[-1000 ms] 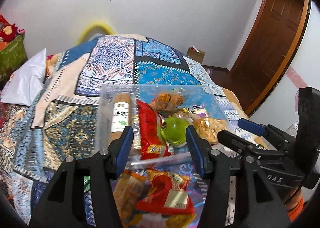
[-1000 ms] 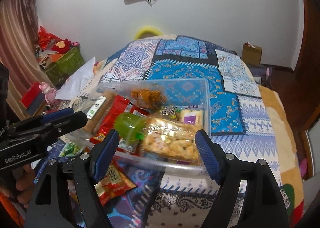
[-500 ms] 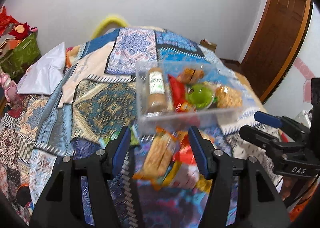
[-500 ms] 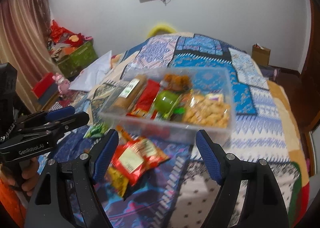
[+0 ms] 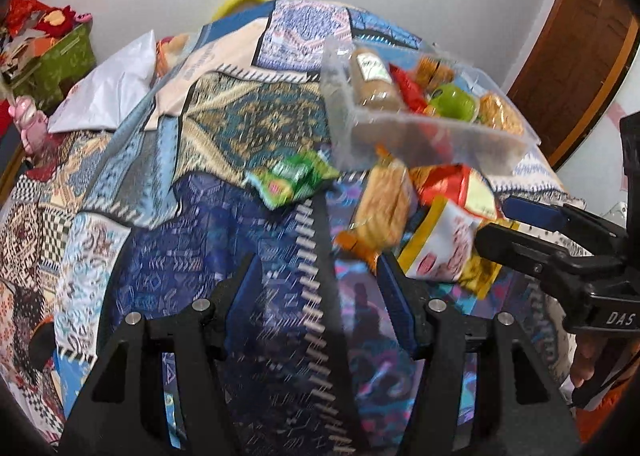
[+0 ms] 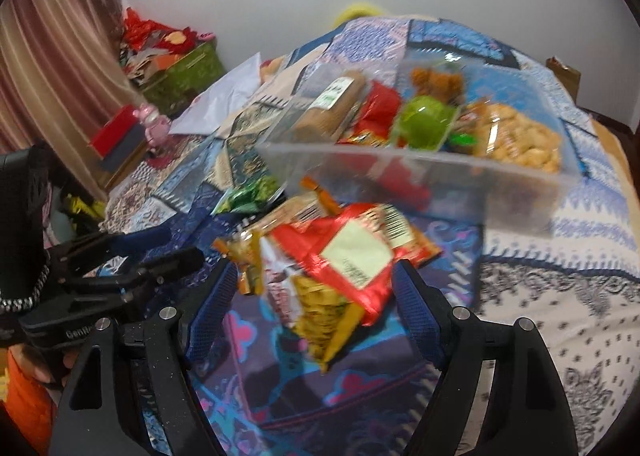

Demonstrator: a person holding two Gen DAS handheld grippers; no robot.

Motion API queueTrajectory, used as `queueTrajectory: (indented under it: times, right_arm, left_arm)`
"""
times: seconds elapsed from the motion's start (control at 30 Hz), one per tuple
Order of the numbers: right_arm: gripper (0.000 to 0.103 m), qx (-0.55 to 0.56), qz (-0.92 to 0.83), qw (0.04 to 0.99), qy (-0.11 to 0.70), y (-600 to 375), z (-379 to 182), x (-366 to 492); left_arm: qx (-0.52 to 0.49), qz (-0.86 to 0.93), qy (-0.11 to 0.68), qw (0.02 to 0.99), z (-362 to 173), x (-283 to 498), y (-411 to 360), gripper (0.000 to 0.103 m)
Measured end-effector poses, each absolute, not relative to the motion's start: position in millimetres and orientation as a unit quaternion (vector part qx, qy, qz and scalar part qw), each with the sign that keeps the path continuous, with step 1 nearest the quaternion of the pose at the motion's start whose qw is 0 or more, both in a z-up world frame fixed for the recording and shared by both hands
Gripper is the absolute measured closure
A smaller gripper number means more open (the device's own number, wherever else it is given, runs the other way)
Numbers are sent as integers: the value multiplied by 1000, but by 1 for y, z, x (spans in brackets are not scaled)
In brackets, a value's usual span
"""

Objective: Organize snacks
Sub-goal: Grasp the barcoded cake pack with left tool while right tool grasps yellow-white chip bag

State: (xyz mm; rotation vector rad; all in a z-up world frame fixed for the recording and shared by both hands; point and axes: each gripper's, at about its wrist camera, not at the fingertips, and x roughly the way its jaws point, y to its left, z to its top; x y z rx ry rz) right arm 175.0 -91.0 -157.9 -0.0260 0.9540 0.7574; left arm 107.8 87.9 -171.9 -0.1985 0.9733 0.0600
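A clear plastic bin sits on the patterned bedspread and holds several snacks: a brown biscuit roll, a red packet, a green cup and a bag of puffs. Loose packets lie in front of it: a red packet, a yellow packet, an orange biscuit pack and a green packet. My left gripper is open and empty, short of the packets. My right gripper is open, its jaws either side of the red packet's near end.
The bedspread covers the whole bed. A white pillow lies at the far left. A green box of toys and a curtain stand left of the bed. A wooden door is at the right.
Both grippers have pulled back from the bin toward the near edge of the bed. The left view has swung left. The bin and loose packets now sit farther ahead.
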Motion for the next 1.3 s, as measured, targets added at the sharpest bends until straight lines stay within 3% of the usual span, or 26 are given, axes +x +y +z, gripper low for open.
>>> queueTrajectory:
  times: [0.13,0.23,0.4,0.53,0.6,0.9,1.3]
  right_arm:
    - [27,-18,373,806,459,-84,-165,169]
    - [34,-30,382,799,464,-80,-168,164]
    - [52,-57,390,785,478,-70,-182,160]
    - [77,-57,388,783,483,-68,-189,163]
    - [82,-52,391,787,475,-71,-184,161]
    - [84,-28,376,820,430,-100,-157,164]
    - [84,26,334,842,423,-146,-150,187]
  left_arm:
    - [-104,26,476,873,-182,103,90,44]
    - [-109,23,483,869,-189,101,88,44]
    - [-116,21,490,864,-195,100,86,44]
    - [-116,22,488,865,-193,102,86,44]
    - [-115,20,483,868,-188,104,85,44]
    - [-102,6,474,874,-179,137,76,44]
    - [-85,-20,507,858,-208,195,60,44]
